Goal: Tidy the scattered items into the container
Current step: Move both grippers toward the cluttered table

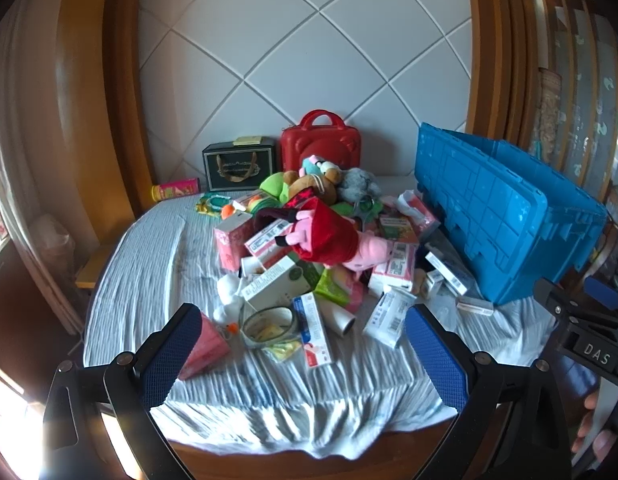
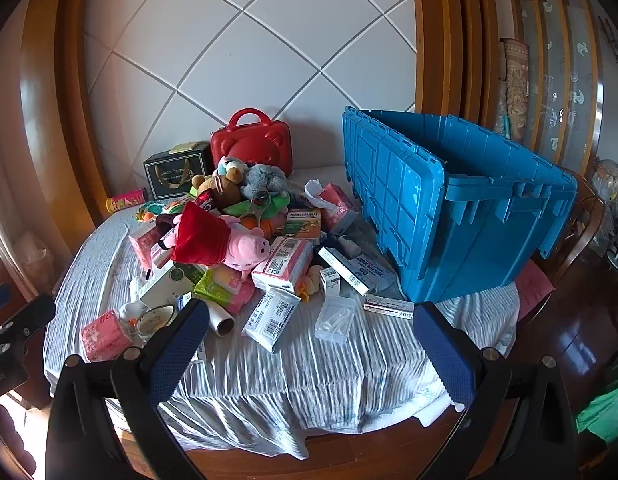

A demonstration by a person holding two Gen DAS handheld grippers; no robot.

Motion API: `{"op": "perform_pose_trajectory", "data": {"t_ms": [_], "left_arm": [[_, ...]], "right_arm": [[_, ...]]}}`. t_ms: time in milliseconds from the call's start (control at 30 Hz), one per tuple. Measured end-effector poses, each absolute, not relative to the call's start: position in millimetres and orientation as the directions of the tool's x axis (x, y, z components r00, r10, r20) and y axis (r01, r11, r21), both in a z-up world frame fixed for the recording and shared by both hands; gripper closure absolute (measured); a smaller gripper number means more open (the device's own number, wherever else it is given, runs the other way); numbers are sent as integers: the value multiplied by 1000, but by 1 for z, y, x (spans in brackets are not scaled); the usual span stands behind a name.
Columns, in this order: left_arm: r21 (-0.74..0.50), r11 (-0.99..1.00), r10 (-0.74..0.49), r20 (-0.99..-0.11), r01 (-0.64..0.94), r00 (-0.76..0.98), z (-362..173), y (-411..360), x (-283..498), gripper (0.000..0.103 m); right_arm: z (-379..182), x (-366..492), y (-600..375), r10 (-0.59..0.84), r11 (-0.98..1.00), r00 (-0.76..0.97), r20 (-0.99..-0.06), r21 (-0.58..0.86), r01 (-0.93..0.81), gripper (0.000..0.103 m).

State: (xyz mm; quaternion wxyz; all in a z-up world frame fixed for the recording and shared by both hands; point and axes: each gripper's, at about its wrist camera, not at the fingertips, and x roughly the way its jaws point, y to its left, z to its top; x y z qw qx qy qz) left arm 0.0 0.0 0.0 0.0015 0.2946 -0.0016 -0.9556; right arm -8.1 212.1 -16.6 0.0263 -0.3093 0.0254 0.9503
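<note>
A blue plastic crate [image 1: 505, 216] [image 2: 461, 208] stands open on the right of a cloth-covered table [image 1: 149, 272] [image 2: 349, 360]. A heap of scattered items lies left of it: a pink pig plush in a red dress [image 1: 341, 240] [image 2: 229, 244], other soft toys [image 1: 329, 180] [image 2: 245, 184], tissue packs and small boxes [image 1: 313, 328] [image 2: 271, 316]. My left gripper [image 1: 305, 352] is open and empty, above the near edge of the heap. My right gripper [image 2: 313, 348] is open and empty, above the cloth in front of the crate.
A red bear-shaped case [image 1: 321, 144] [image 2: 253, 144], a black gift box [image 1: 239, 164] [image 2: 177, 172] and a pink tube [image 1: 175, 190] [image 2: 125, 200] sit at the back by the tiled wall. A clear plastic box [image 2: 335, 318] lies near the front. Wooden frames flank the table.
</note>
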Motion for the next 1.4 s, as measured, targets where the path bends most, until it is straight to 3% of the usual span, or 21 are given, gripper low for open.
{"op": "perform_pose_trajectory", "data": {"t_ms": [267, 1400], "left_arm": [[3, -1000, -17, -606, 19, -795, -1, -2, -4, 0], [13, -1000, -24, -615, 20, -788, -9, 8, 2, 0]], "right_arm": [[-16, -8, 217, 38, -998, -808, -588, 26, -65, 0], [-19, -8, 225, 44, -998, -799, -600, 16, -67, 0]]}}
